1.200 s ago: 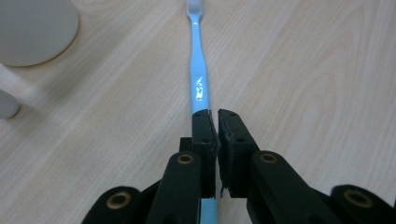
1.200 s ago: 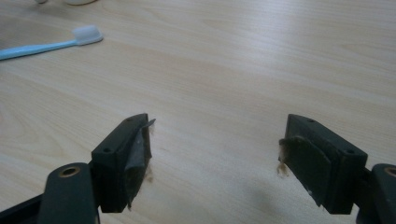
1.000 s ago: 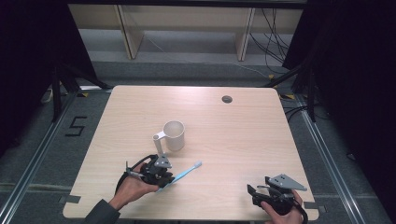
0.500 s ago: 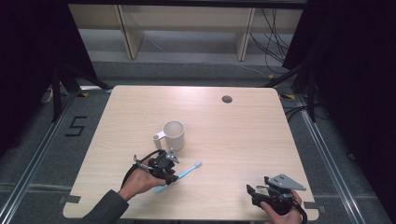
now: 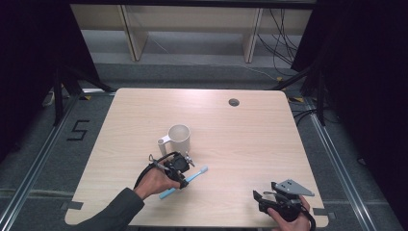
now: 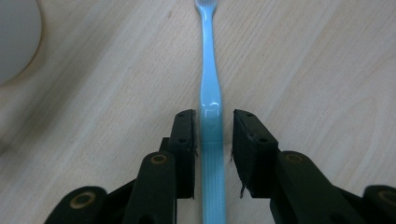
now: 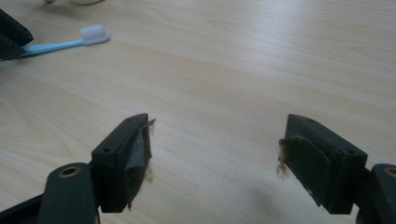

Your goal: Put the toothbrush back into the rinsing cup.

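The pale wood-grain bench, on dark carpet before light shelving, carries a toothbrush lying flat near the mug, between the slightly parted, just-opened left tongs; right tongs gape wide, empty.

We look down on a pale wooden bench with rounded corners and a small dark round hole near its far edge. Around it lies grey carpet floor, marked with a black number five at the left. Metal rails run along both sides. Behind the bench stands a light shelf unit, with dark cables hanging at its right. Black curtains close in both sides, leaving the edges dim.
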Action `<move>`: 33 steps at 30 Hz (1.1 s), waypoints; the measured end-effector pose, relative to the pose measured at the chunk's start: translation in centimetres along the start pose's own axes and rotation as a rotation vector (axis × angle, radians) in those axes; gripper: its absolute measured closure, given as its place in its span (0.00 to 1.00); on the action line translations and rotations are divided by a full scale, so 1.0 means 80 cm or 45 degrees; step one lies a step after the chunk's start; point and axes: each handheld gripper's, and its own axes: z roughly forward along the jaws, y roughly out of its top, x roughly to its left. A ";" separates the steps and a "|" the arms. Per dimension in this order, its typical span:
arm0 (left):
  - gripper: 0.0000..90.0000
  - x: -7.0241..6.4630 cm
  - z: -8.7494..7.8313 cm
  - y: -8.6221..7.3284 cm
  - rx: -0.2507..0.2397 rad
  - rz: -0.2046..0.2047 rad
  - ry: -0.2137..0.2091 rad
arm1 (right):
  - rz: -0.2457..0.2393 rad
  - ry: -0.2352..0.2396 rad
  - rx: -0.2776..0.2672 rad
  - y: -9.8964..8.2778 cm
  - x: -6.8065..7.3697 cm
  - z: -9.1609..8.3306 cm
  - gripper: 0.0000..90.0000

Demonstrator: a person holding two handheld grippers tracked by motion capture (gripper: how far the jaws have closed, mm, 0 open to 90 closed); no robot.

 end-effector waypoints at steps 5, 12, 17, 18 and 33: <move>0.78 -0.002 0.003 0.007 0.053 0.012 0.009 | 0.042 -0.008 0.001 0.000 0.002 -0.001 0.27; 0.79 -0.002 0.004 0.012 0.123 0.015 0.008 | -0.001 -0.014 -0.012 0.000 -0.001 -0.001 0.27; 0.80 -0.003 0.003 0.012 0.162 0.014 0.008 | 0.043 -0.001 0.005 0.000 0.002 -0.002 0.27; 0.81 -0.003 0.003 0.013 0.172 0.011 0.007 | 0.024 -0.004 -0.005 0.000 0.001 -0.001 0.27; 0.85 -0.005 0.009 0.031 0.332 0.029 0.044 | 0.047 0.009 0.009 0.000 0.005 -0.003 0.28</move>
